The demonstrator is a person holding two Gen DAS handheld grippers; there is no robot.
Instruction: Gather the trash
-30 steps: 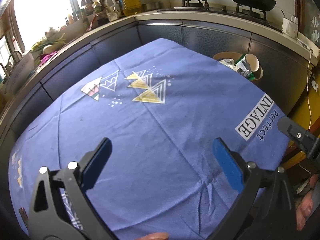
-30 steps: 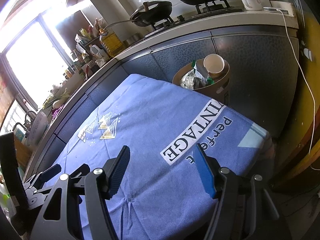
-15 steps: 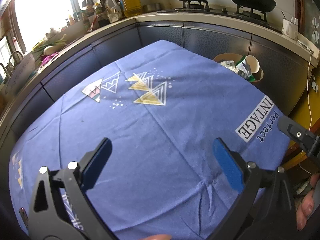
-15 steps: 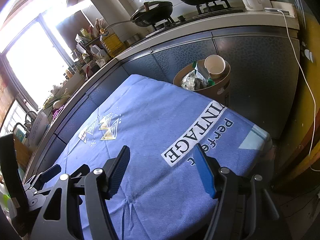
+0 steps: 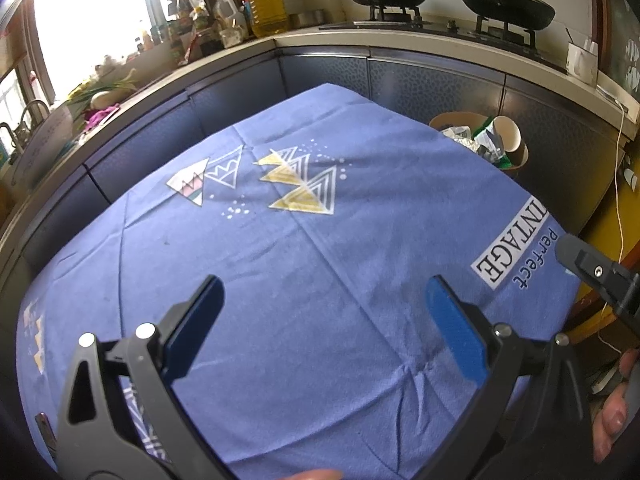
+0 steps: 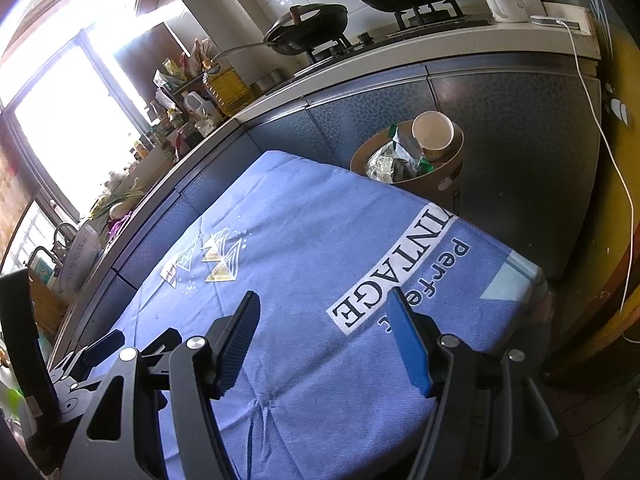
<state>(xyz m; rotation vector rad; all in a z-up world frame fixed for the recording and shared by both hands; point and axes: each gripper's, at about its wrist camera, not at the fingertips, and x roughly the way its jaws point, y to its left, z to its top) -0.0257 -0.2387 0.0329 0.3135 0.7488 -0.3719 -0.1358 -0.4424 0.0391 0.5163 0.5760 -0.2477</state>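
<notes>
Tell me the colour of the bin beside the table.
Tan cardboard brown: the bin, seen best in the right wrist view.

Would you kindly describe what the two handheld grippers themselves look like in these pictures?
Both the left gripper and the right gripper have dark grey plastic frames with triangular cut-outs and silver round screw heads. Each carries two flat rectangular blue pads, finely ribbed on the right one. No cables or sleeves show.

Lighting: strong daylight from window (image 5: 92, 20), blown out to white, glare washing nearby wall. Blue cloth (image 5: 320, 260) evenly lit, sharp, soft shadows only. Far from window: dim, dark corners. Distortion: heavy fisheye, worktop (image 6: 400, 64) edge bowed. No motion blur.
</notes>
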